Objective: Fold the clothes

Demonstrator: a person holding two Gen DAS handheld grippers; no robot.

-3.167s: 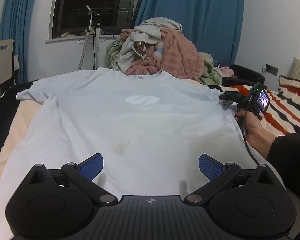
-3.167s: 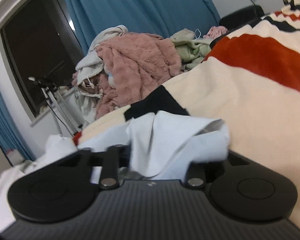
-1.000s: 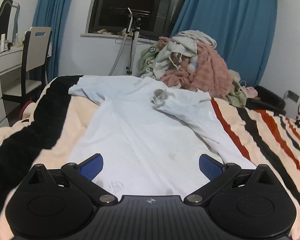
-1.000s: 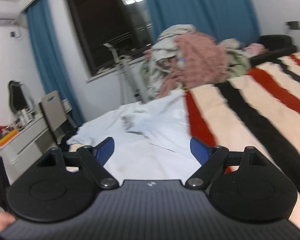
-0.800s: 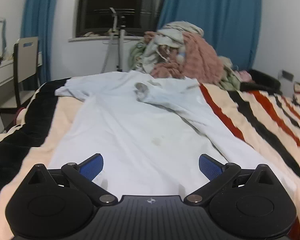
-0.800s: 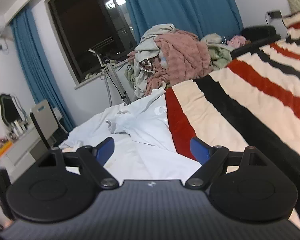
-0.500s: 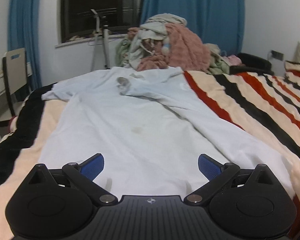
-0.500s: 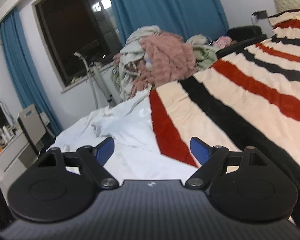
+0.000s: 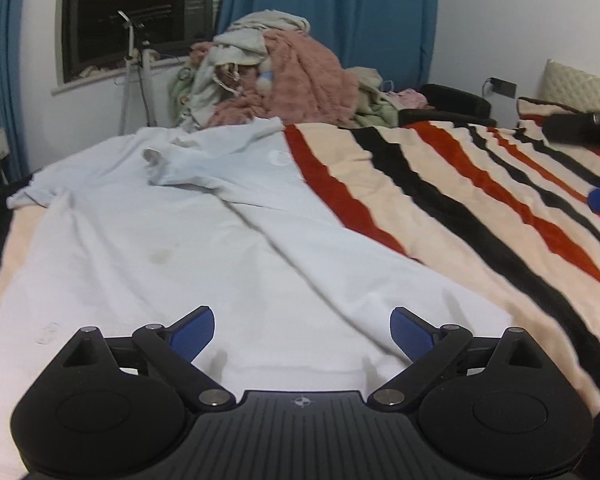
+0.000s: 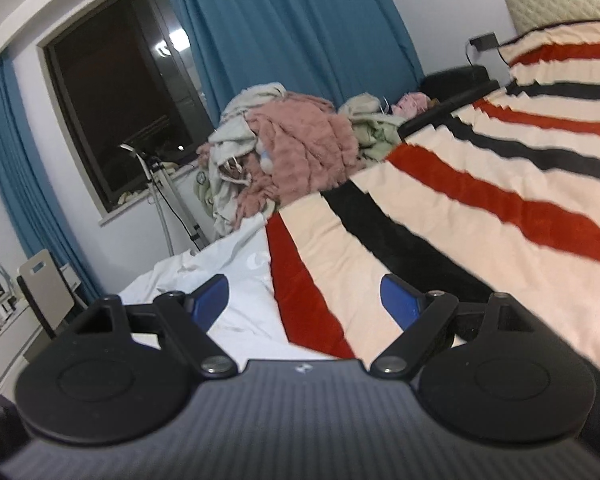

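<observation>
Pale blue shirt lies flat on the striped bed, right side folded over toward the middle. Left tongs over the near hem, jaws wide but just been closing slightly, gripping nothing. Right tongs open and empty, over the shirt's right edge. Heap of clothes at far end.

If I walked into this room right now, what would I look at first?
Probably the pale blue T-shirt spread on the striped blanket, one sleeve already folded over its chest. Behind it, a heap of clothes with a fluffy pink blanket on top sits by the blue curtains.
</observation>
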